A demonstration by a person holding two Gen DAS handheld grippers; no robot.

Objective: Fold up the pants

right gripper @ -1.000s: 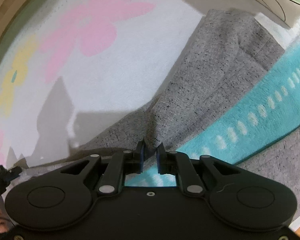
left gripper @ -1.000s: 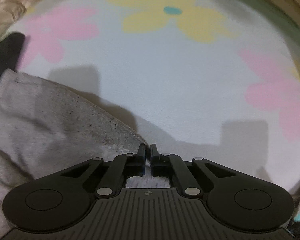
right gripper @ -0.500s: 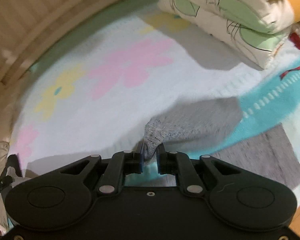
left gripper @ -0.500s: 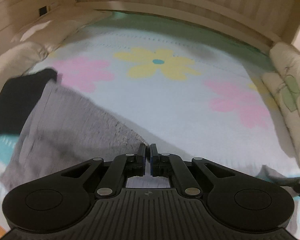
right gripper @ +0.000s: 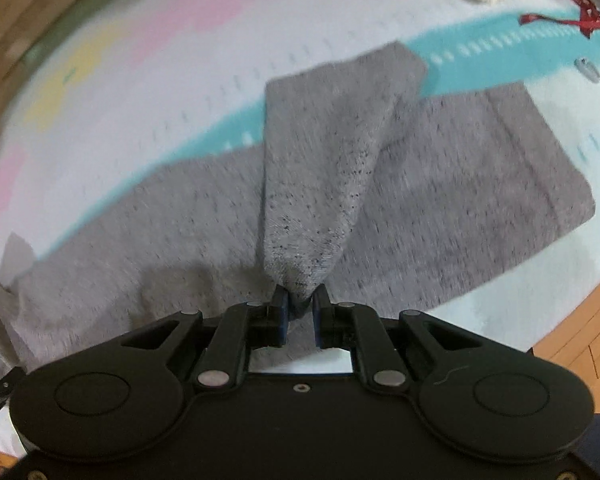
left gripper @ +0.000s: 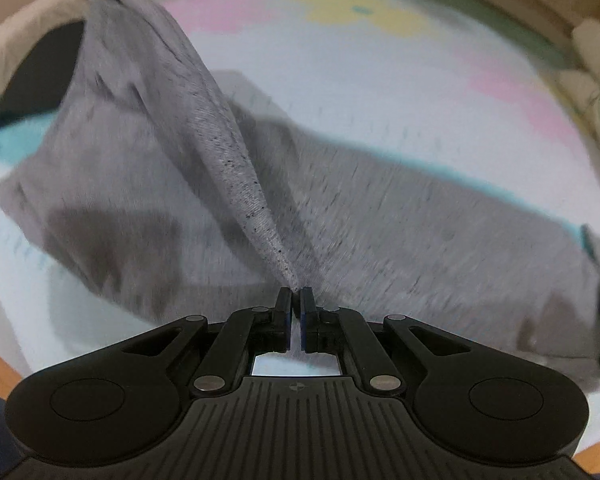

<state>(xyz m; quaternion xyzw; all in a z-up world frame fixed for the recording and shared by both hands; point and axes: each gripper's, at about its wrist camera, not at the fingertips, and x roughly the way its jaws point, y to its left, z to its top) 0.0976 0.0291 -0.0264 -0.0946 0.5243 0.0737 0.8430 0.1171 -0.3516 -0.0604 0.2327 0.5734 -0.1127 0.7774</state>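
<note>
Now speckled grey pants (left gripper: 400,216), tented from both clamped tongs (left gripper: 296,300) (right gripper: 299,307).

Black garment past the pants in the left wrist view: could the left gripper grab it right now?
Probably not: the left gripper is shut on the grey pants, whose lifted fold partly covers the black garment.

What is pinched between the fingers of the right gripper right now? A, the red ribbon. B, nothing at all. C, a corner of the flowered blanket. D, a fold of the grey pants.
D: in the right wrist view the right gripper is shut on a bunched fold of the grey pants, which rises as a peak from between the fingers while the rest of the fabric lies on the blanket.
</note>
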